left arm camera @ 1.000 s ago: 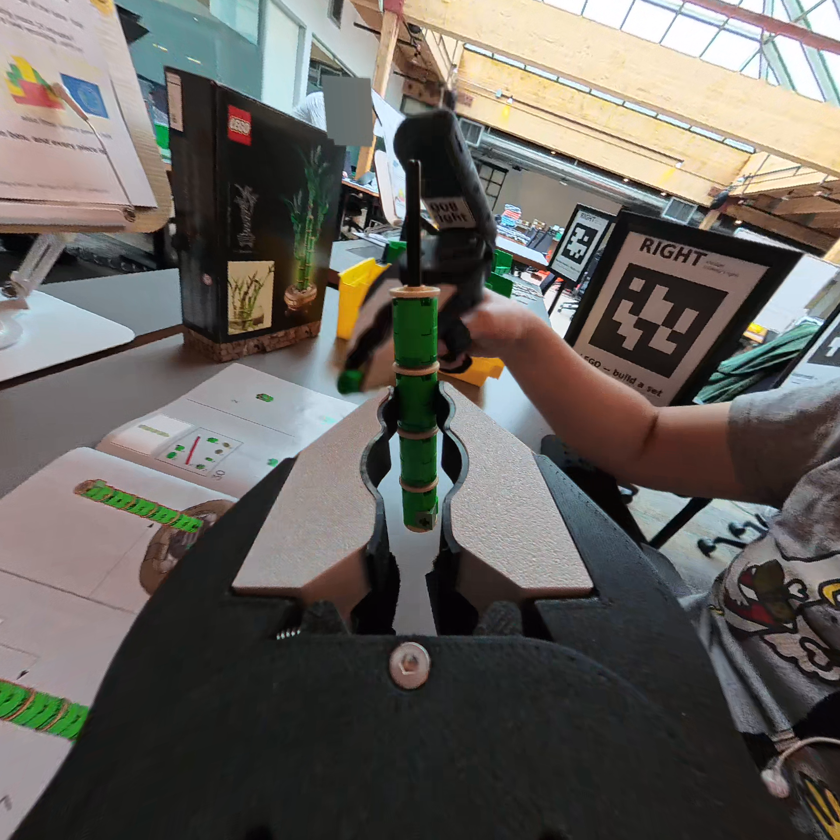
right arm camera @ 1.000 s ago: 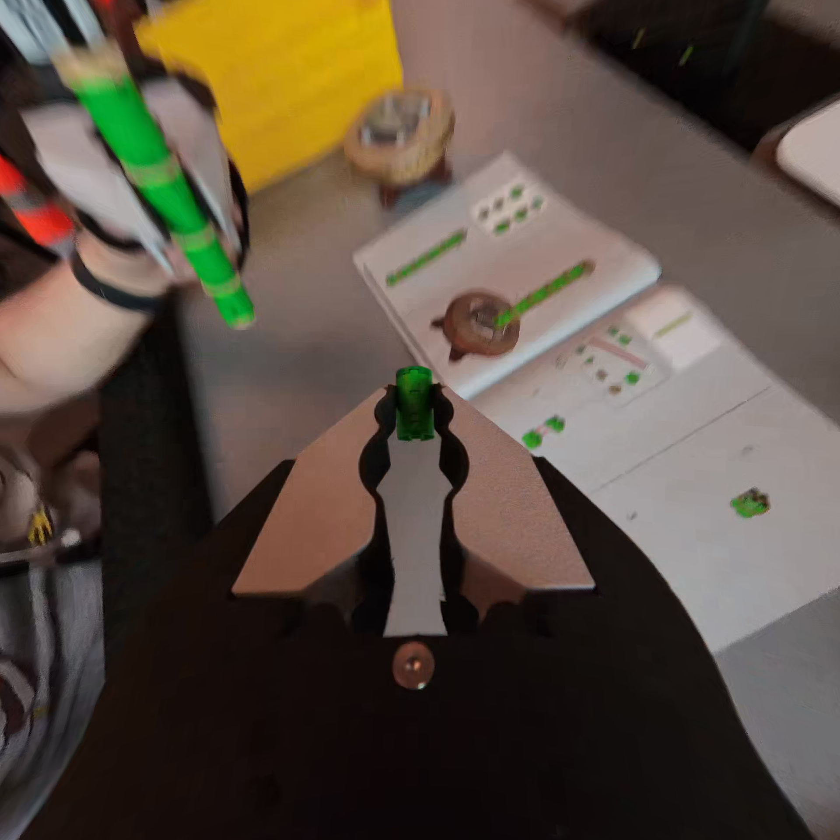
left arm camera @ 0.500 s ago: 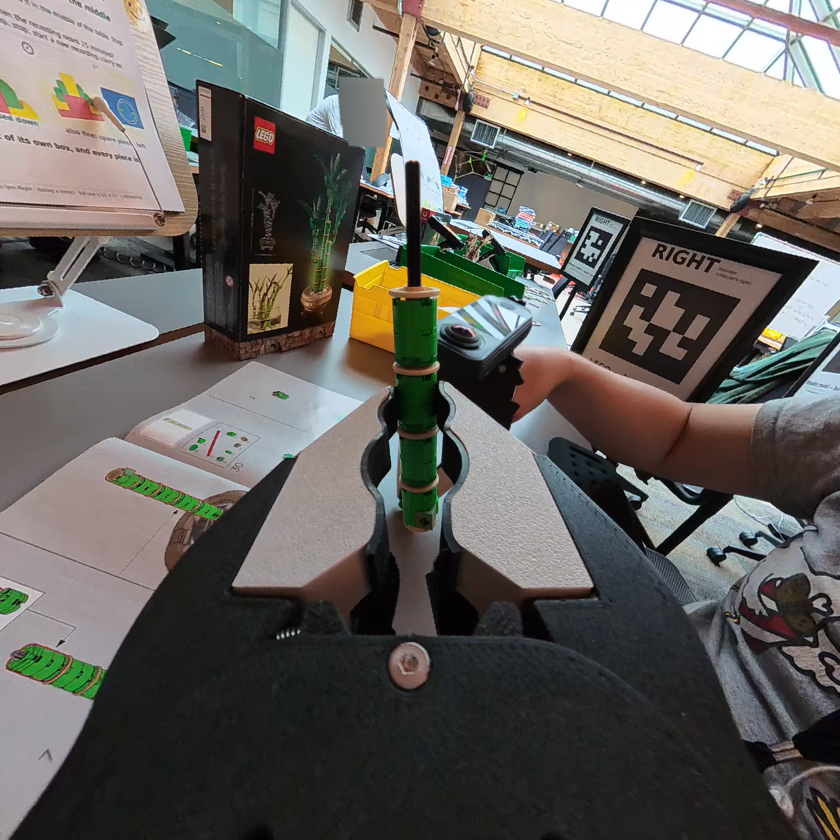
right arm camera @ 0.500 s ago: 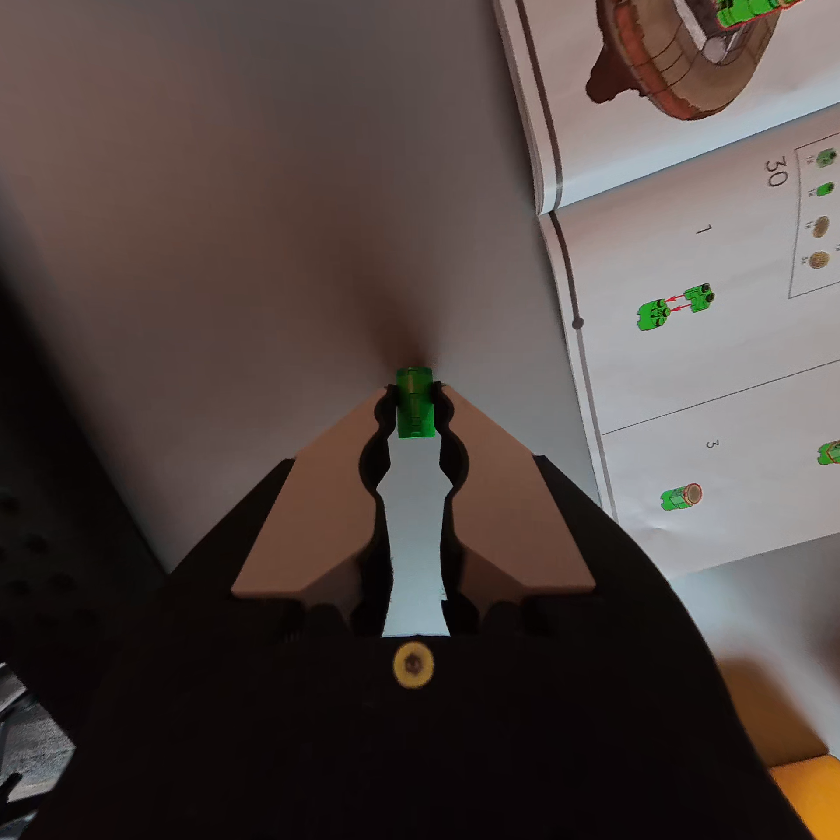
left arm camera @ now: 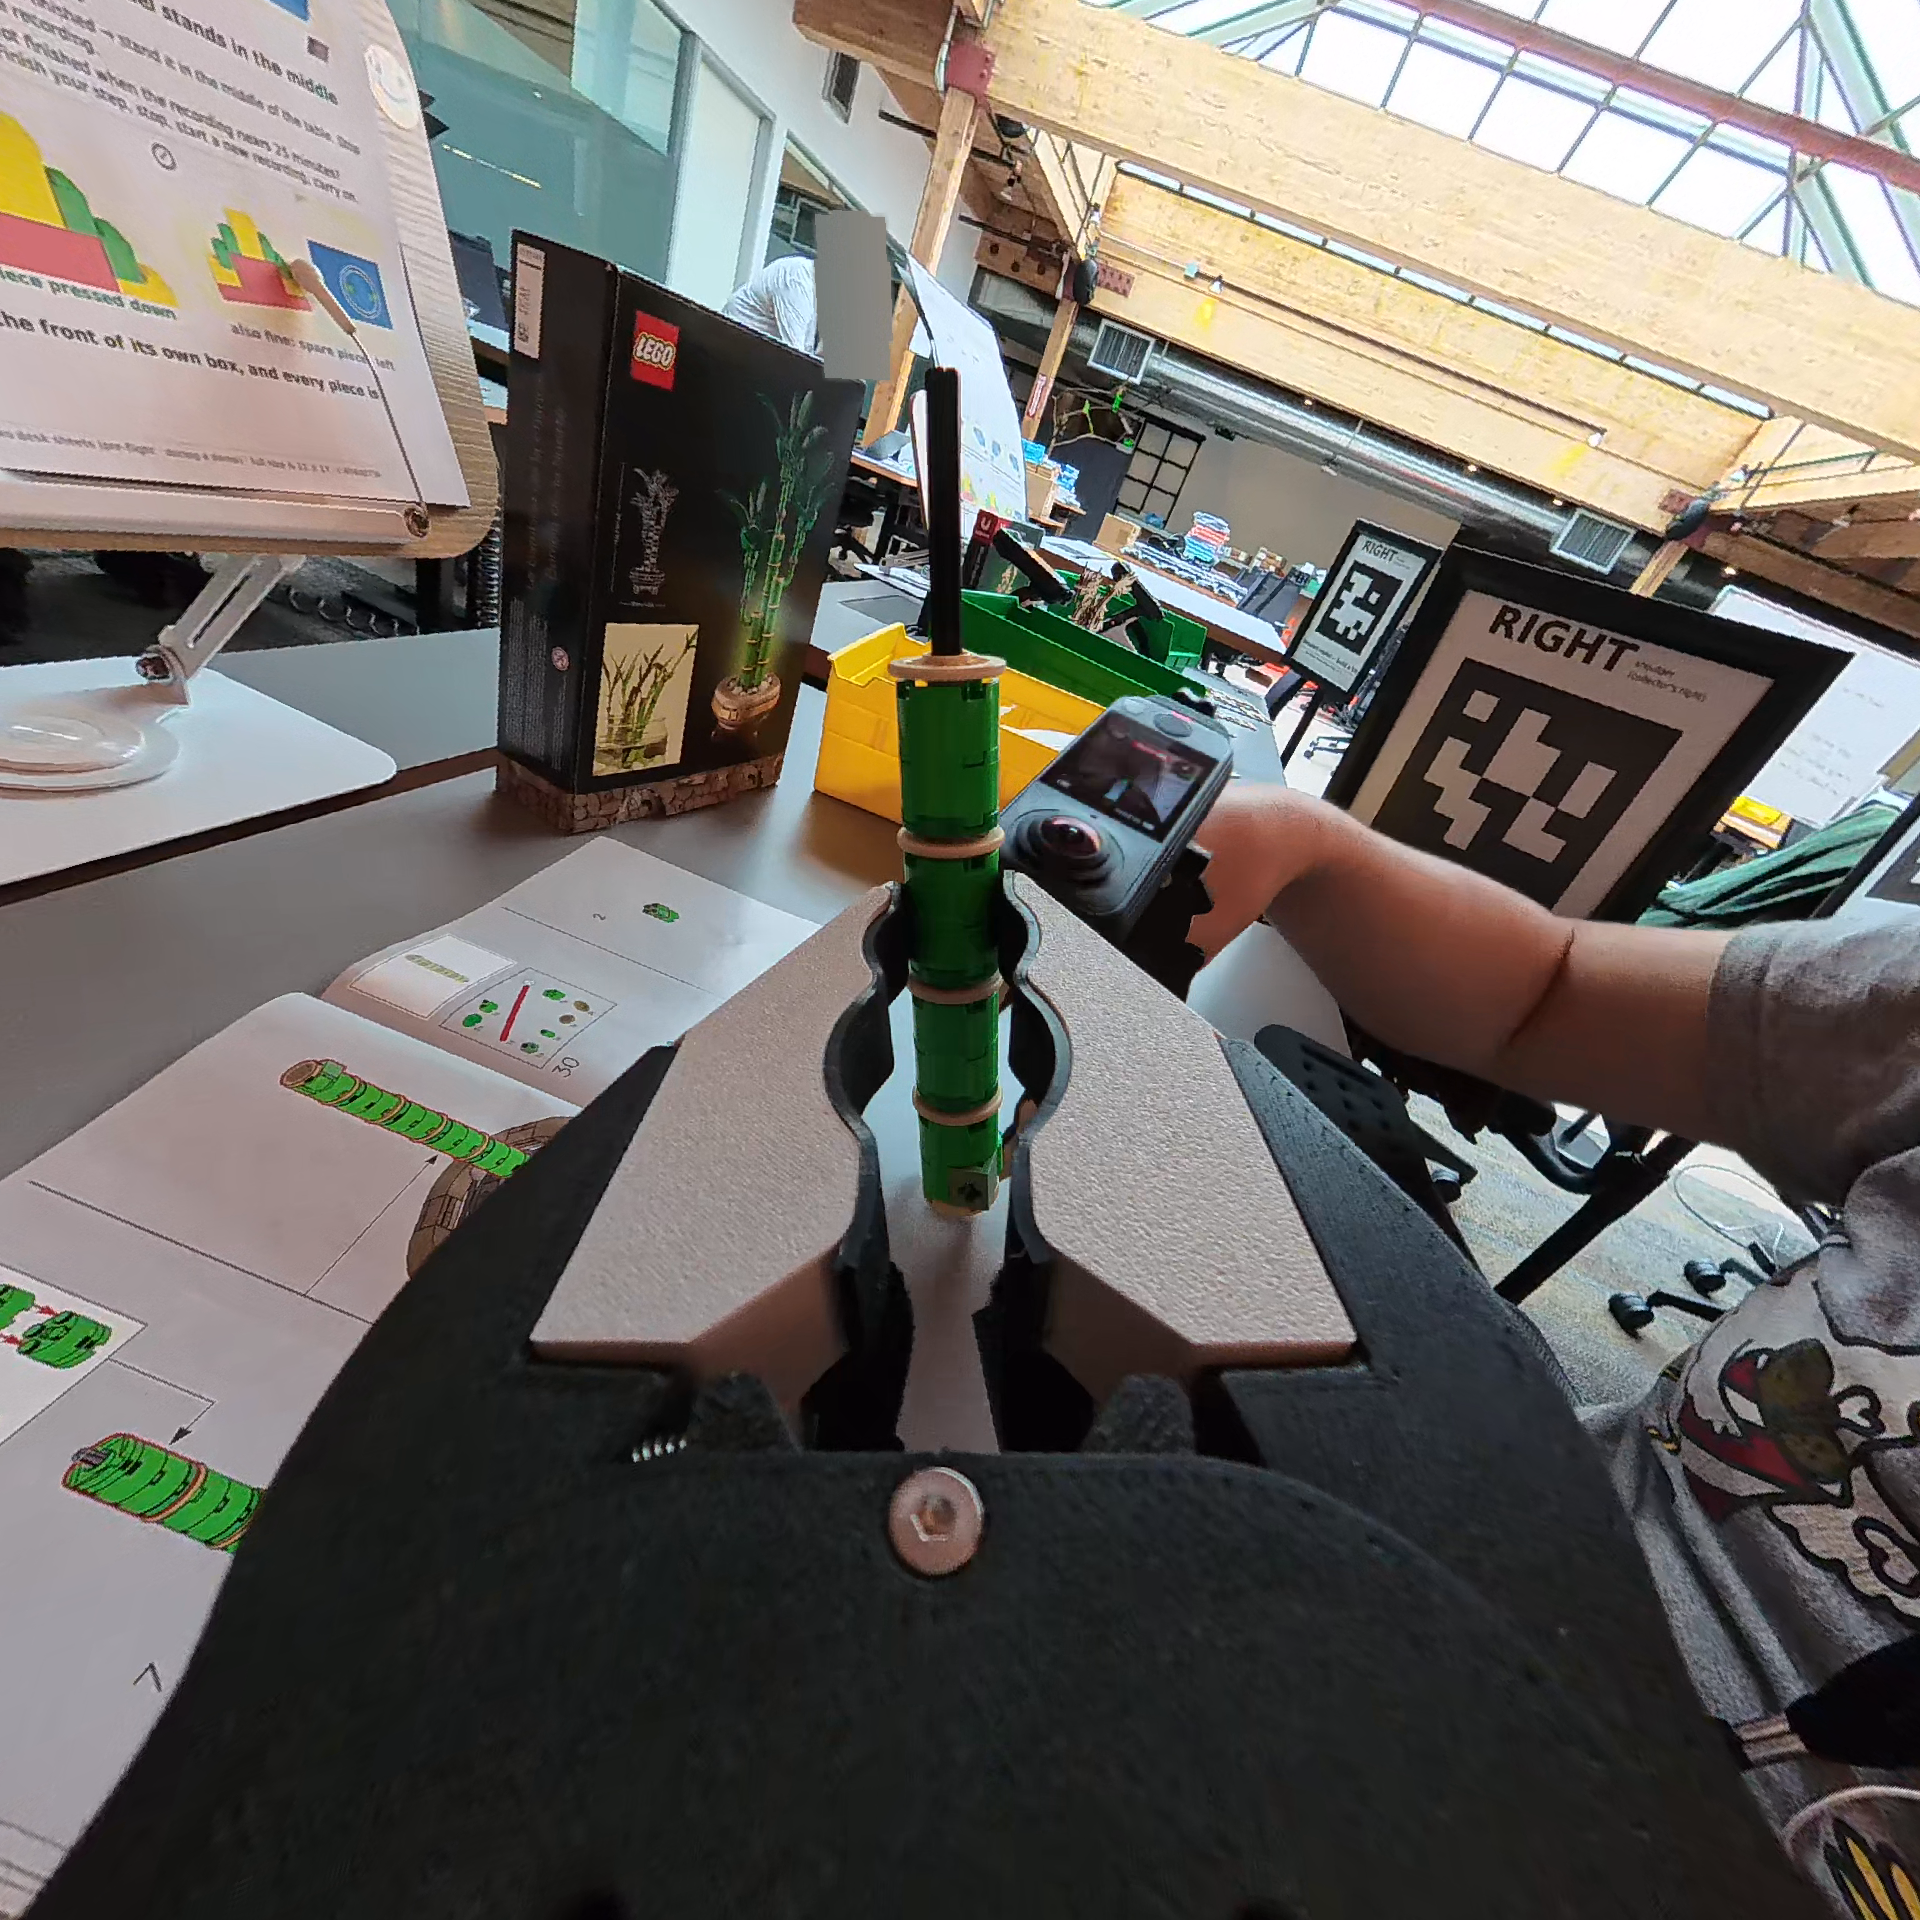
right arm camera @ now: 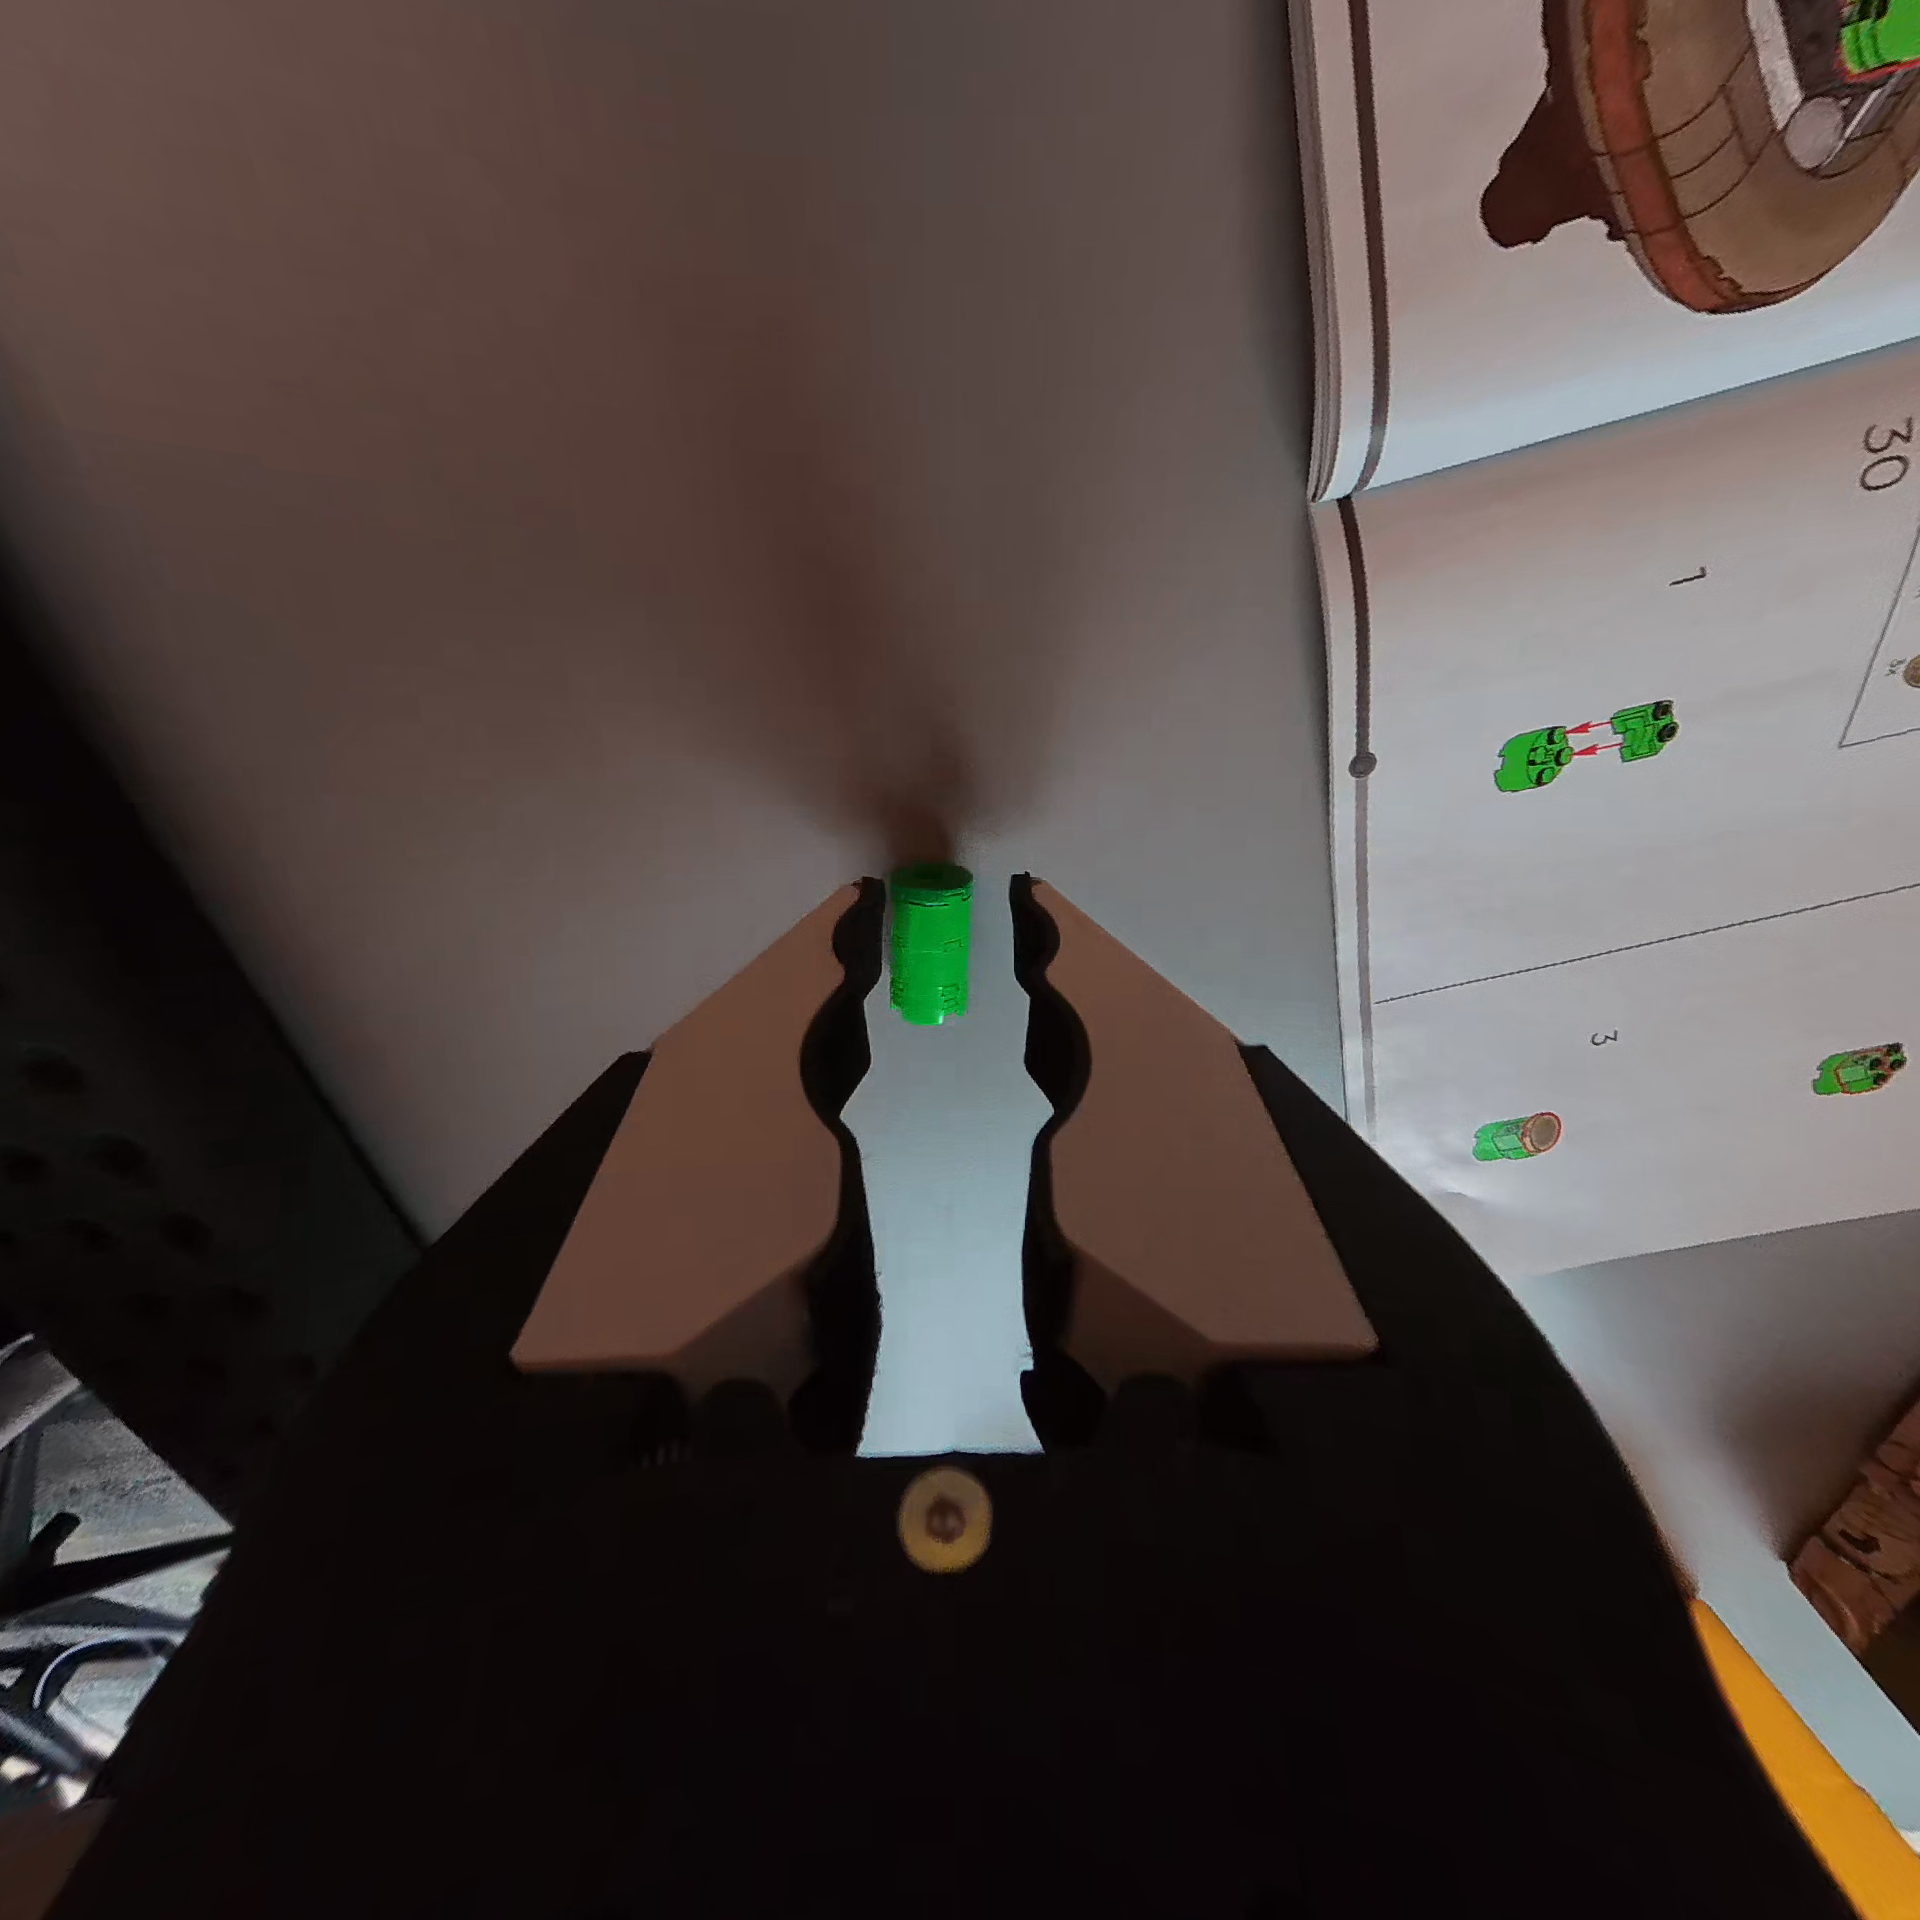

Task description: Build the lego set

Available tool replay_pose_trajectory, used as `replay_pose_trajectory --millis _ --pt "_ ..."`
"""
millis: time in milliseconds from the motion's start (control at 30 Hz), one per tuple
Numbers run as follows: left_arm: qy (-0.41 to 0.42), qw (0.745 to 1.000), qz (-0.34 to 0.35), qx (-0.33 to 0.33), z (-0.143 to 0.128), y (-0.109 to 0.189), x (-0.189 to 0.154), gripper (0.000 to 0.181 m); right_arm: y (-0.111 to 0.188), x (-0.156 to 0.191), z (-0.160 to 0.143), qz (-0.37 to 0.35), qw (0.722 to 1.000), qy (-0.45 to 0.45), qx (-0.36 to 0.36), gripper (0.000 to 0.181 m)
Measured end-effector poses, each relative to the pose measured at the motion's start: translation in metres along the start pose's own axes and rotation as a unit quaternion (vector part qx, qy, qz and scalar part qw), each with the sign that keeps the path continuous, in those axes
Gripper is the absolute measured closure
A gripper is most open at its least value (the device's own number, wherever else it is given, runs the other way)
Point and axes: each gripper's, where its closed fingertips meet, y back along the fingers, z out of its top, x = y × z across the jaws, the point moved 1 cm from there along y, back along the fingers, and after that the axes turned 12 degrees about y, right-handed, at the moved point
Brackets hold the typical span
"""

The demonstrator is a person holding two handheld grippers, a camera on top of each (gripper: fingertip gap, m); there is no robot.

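My left gripper (left arm camera: 951, 904) is shut on a green bamboo stalk (left arm camera: 948, 769) of stacked round pieces with tan rings. It holds the stalk upright above the table, and a black axle (left arm camera: 943, 509) sticks out of the top. My right gripper (right arm camera: 942, 883) points down at the grey table (right arm camera: 623, 520) with its jaws apart. A short green round piece (right arm camera: 928, 951) stands between the fingers, close to the left one and clear of the right one. The right gripper's camera end (left arm camera: 1117, 821) shows just behind the stalk, held by a person's arm (left arm camera: 1455, 987).
The open instruction booklet (left arm camera: 312, 1195) lies on the table left of the stalk, and it also shows in the right wrist view (right arm camera: 1662, 831). The black set box (left arm camera: 665, 540), a yellow bin (left arm camera: 862, 727) and a green bin (left arm camera: 1049, 639) stand behind. A marker sign (left arm camera: 1538, 748) stands at the right.
My right gripper came down from beside the stalk to the table and has now opened, letting go of the short green piece. My left gripper still holds the stalk upright.
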Motion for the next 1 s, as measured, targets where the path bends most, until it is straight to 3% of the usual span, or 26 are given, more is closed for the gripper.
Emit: replay_pose_trajectory --millis 33,233,833,1000 --pt "0.000 1.000 0.000 0.000 0.000 0.000 0.000 0.167 0.000 0.000 -0.001 0.003 1.000 0.002 0.010 0.157" --pt "0.003 1.000 0.000 0.001 0.000 0.001 0.001 0.167 0.000 0.003 0.002 0.015 0.999 0.014 0.030 0.167" --pt "0.002 1.000 0.001 0.000 0.001 0.002 0.001 0.167 0.014 0.001 0.002 0.007 1.000 0.009 -0.004 0.163" --pt "0.003 1.000 0.001 0.001 0.000 0.001 0.002 0.167 0.003 -0.002 -0.005 0.010 1.000 0.007 0.012 0.158"
